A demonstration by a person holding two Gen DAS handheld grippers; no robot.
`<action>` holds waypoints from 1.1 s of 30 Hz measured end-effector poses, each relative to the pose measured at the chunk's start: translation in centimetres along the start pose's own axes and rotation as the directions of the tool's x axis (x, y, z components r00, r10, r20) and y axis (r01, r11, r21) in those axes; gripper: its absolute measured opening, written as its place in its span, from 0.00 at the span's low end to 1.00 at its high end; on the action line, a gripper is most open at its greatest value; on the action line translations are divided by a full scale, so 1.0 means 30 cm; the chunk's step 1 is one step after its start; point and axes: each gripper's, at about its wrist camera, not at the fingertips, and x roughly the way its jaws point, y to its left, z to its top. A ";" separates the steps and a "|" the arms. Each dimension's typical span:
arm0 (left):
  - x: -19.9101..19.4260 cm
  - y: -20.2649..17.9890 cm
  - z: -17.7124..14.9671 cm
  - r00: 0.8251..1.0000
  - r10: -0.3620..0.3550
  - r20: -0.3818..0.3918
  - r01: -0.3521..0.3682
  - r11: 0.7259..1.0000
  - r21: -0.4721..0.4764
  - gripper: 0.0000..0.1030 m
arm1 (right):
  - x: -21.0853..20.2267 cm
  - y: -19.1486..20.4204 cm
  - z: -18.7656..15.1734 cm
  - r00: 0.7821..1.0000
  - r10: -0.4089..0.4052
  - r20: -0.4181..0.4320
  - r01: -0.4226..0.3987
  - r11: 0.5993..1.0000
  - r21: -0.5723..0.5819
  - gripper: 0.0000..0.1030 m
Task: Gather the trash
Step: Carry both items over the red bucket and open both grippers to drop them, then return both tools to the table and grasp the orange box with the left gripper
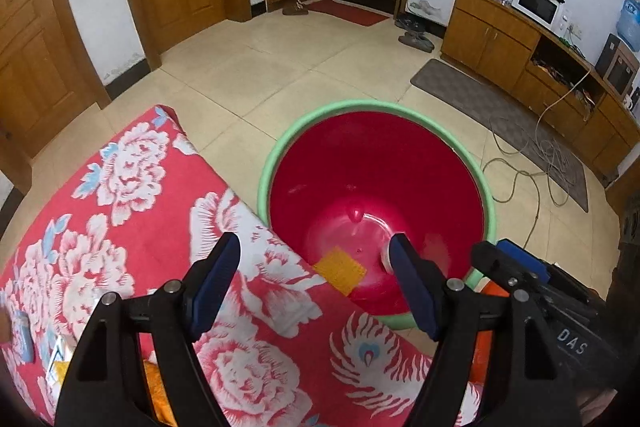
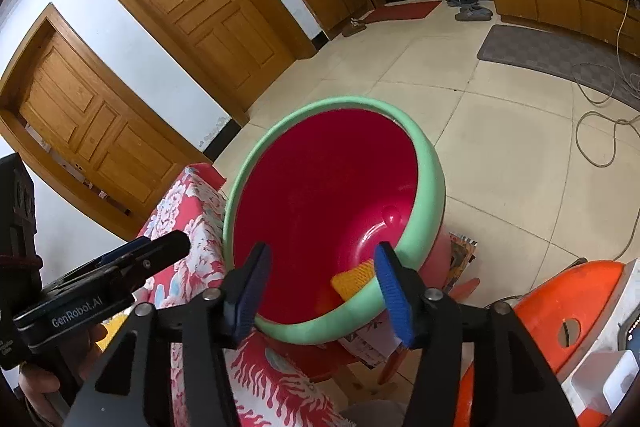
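A red bucket with a green rim (image 1: 276, 155) stands on the floor beside a table with a red floral cloth (image 1: 132, 239). A yellow-orange wrapper (image 1: 340, 269) and a small white round piece (image 1: 386, 259) lie at its bottom. My left gripper (image 1: 316, 281) is open and empty over the table edge and the bucket's near side. My right gripper (image 2: 320, 285) is open and empty above the bucket's near rim (image 2: 312, 327); the wrapper (image 2: 354, 283) shows between its fingers. More packets (image 1: 60, 359) lie on the cloth at lower left.
An orange stool (image 2: 560, 311) stands at the right of the bucket. Loose cables (image 1: 532, 163) and a grey mat (image 1: 492, 115) lie on the tiled floor. A wooden cabinet (image 1: 500, 39) with a microwave lines the right wall. Wooden doors stand behind.
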 end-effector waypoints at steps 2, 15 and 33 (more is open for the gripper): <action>-0.028 0.012 0.001 1.000 0.010 0.014 -0.010 1.000 -0.011 0.74 | -0.023 0.006 -0.001 1.000 0.005 0.009 -0.005 1.000 -0.003 0.62; -0.306 0.137 -0.104 0.991 0.075 0.113 -0.059 0.988 -0.144 0.74 | -0.209 0.095 -0.043 0.996 0.079 0.037 -0.076 0.994 -0.076 0.71; -0.546 0.329 -0.461 0.979 0.165 0.122 -0.114 0.931 -0.346 0.75 | -0.329 0.251 -0.201 0.989 0.140 -0.038 -0.145 0.962 -0.231 0.72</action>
